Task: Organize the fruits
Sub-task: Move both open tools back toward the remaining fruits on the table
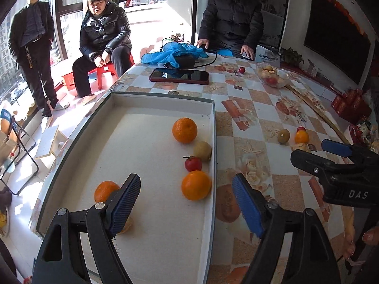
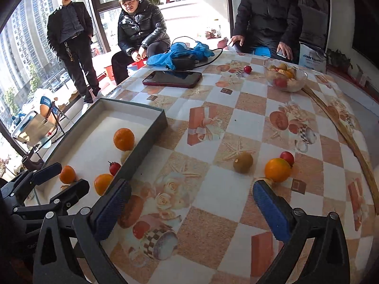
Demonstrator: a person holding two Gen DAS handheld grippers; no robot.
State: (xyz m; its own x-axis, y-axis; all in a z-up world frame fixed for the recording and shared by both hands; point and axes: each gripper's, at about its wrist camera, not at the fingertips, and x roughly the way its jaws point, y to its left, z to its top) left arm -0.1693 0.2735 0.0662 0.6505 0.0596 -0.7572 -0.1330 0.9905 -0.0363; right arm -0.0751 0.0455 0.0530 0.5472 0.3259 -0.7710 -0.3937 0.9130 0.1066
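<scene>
A shallow white box tray (image 1: 151, 99) (image 2: 151, 127) lies on the table. In it are an orange (image 1: 184, 130), a yellow-brown fruit (image 1: 203, 151), a red tomato (image 1: 193, 163), a second orange (image 1: 196, 185) and a third orange (image 1: 105, 190) partly behind my left finger. My left gripper (image 1: 187, 201) is open and empty over the tray; it also shows in the right wrist view (image 2: 59, 177). On the table lie a brown fruit (image 2: 243, 162), an orange (image 2: 277, 169) and a red tomato (image 2: 287, 157). My right gripper (image 2: 191, 203) is open and empty above the tablecloth, short of them.
A glass bowl of fruit (image 2: 285, 75) stands at the far right. A lone tomato (image 2: 247, 69), a phone (image 2: 172, 79) and a blue bag with cables (image 2: 182, 53) lie at the back. Three people are beyond the table. A long wooden stick (image 2: 341, 127) lies along the right edge.
</scene>
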